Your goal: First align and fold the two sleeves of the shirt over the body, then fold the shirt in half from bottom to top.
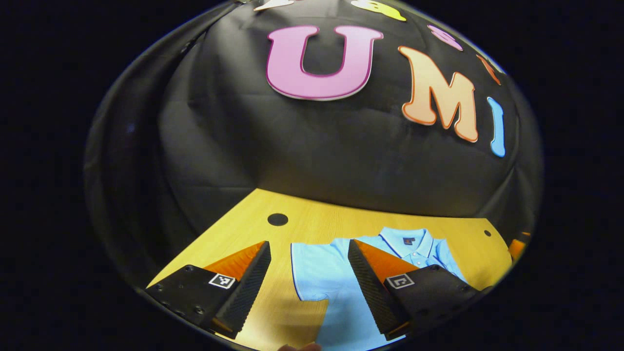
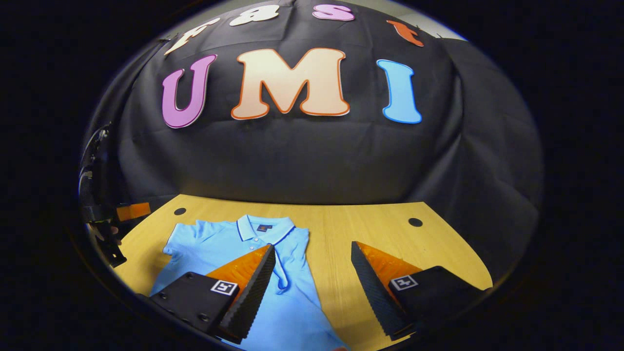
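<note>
A light blue polo shirt (image 1: pixel 336 287) lies flat on the wooden table (image 1: pixel 312 224), collar (image 1: pixel 407 243) toward the booth wall. In the left gripper view its near sleeve (image 1: pixel 309 265) is spread out sideways. My left gripper (image 1: pixel 308 242) hovers open above that sleeve, holding nothing. In the right gripper view the shirt (image 2: pixel 219 246) lies left of centre, and its right side looks folded in over the body (image 2: pixel 295 263). My right gripper (image 2: pixel 313 244) is open over the shirt's right edge, one finger above the cloth and the other above bare table.
Round holes mark the tabletop (image 2: pixel 415 222) near its back edge (image 1: pixel 277 219). In the right gripper view, part of the left gripper's finger (image 2: pixel 132 210) and the hand holding it show at the far left. The black wall stands close behind the table.
</note>
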Motion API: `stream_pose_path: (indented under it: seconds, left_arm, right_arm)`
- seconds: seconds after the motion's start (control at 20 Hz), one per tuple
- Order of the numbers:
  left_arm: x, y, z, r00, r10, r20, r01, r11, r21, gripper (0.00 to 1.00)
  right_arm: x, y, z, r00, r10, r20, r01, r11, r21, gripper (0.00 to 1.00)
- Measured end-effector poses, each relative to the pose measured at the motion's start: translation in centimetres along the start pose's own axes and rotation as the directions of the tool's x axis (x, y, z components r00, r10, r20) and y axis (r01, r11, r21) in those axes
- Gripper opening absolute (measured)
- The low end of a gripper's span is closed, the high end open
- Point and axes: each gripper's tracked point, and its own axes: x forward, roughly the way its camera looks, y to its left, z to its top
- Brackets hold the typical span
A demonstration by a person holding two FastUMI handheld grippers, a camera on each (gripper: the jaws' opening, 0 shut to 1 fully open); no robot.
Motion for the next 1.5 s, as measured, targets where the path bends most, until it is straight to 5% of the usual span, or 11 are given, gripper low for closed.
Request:
stream_pose_path:
  seconds: [0.35,1.0,1.1,1.25,1.35,1.5]
  left_arm:
    - [7.0,0.4,-4.8,0.995,0.019,-0.099,-0.010,0.996,0.085,0.95]
    - [8.9,1.7,-9.3,0.974,0.088,-0.210,-0.074,0.995,0.071,0.95]
    - [9.2,0.7,-9.3,0.975,0.062,-0.212,-0.049,0.997,0.067,0.75]
    - [9.3,-0.5,-9.5,0.976,0.019,-0.217,-0.007,0.998,0.056,0.23]
    - [9.4,-0.5,-9.1,0.977,0.032,-0.213,-0.022,0.998,0.052,0.00]
    - [9.0,-1.7,-9.2,0.970,0.037,-0.239,-0.027,0.999,0.043,0.00]
  right_arm:
    - [-2.2,-4.8,-4.3,0.989,-0.118,-0.090,0.119,0.993,0.000,0.98]
    - [-3.2,-6.2,-3.9,0.985,-0.155,-0.081,0.158,0.987,0.031,0.96]
    - [-3.4,-6.4,-3.8,0.985,-0.154,-0.078,0.158,0.987,0.040,0.96]
    - [-3.8,-6.7,-3.9,0.985,-0.153,-0.077,0.157,0.987,0.043,0.95]
    - [-4.3,-7.0,-4.1,0.985,-0.153,-0.080,0.156,0.987,0.034,0.95]
    - [-5.1,-7.4,-3.6,0.987,-0.144,-0.070,0.146,0.989,0.033,0.95]
